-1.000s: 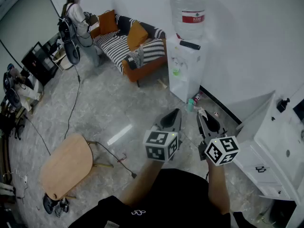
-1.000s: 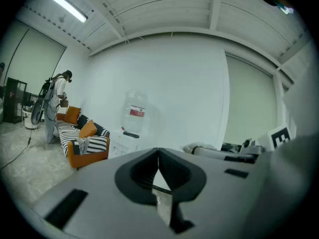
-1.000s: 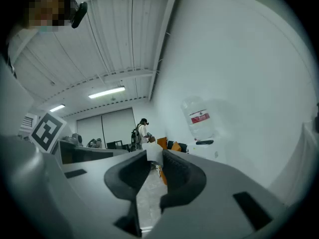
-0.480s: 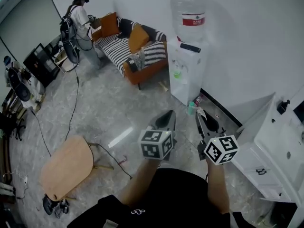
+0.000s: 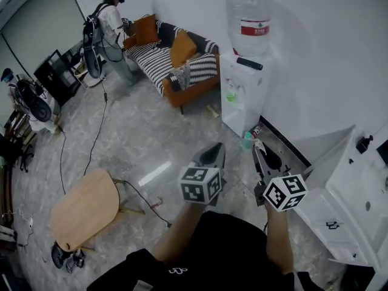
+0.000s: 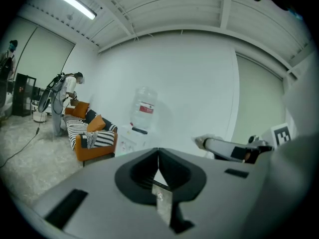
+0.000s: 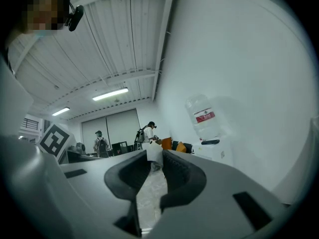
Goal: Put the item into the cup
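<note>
I hold both grippers in the air above the marble floor. My right gripper (image 5: 257,145) is shut on a small white item (image 7: 153,154) pinched at its jaw tips. My left gripper (image 5: 213,147) hangs just to its left, its jaws together and nothing between them (image 6: 158,151). In the left gripper view the right gripper (image 6: 227,148) shows at the right. A small teal container (image 5: 245,139) stands on the floor at the water dispenser's foot, just beyond both grippers' tips. I cannot tell whether it is the cup.
A white water dispenser (image 5: 242,83) with a big bottle stands against the wall ahead. An orange striped sofa (image 5: 182,65) and a person (image 5: 112,23) are at the back left. A wooden stool (image 5: 85,211) and cables lie left; a white cabinet (image 5: 357,193) is right.
My left gripper has drifted slightly to the left. The right gripper has kept still with the white item in it.
</note>
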A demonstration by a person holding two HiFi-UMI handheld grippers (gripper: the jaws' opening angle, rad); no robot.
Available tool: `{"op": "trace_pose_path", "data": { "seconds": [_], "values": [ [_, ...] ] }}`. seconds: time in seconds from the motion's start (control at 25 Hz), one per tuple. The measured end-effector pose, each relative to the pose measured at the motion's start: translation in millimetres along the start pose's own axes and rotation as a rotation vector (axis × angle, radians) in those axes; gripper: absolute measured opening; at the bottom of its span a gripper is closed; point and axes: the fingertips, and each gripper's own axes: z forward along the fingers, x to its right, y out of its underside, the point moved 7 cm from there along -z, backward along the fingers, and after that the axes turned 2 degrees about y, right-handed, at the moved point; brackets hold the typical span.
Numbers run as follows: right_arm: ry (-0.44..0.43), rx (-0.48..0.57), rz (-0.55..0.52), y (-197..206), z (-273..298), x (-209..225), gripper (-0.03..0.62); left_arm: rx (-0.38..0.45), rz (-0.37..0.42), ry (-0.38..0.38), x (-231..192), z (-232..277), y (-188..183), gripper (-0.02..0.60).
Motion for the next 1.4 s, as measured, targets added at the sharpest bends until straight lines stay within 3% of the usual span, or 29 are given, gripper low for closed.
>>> {"op": "trace_pose_path", "data": {
  "seconds": [0.64, 0.92, 1.16, 1.4],
  "values": [
    [0.084, -0.039, 0.027, 8.9, 53.5, 45.0, 0.077, -0.08, -0.045, 0.055, -39.2, 74.1, 3.9, 0.014],
    [0.051, -0.087, 0.034, 17.6, 119.6, 56.6, 0.077, -0.104, -0.091, 0.048, -78.9, 119.1, -2.8, 0.014],
    [0.049, -0.099, -0.047, 2.2, 180.0, 59.8, 0.077, -0.094, -0.142, 0.034, -122.9, 164.1, -27.2, 0.014],
    [0.053, -0.166, -0.106, -14.0, 255.2, 79.7, 0.077, -0.026, -0.191, 0.045, -167.4, 221.6, -65.4, 0.014]
  ]
}}
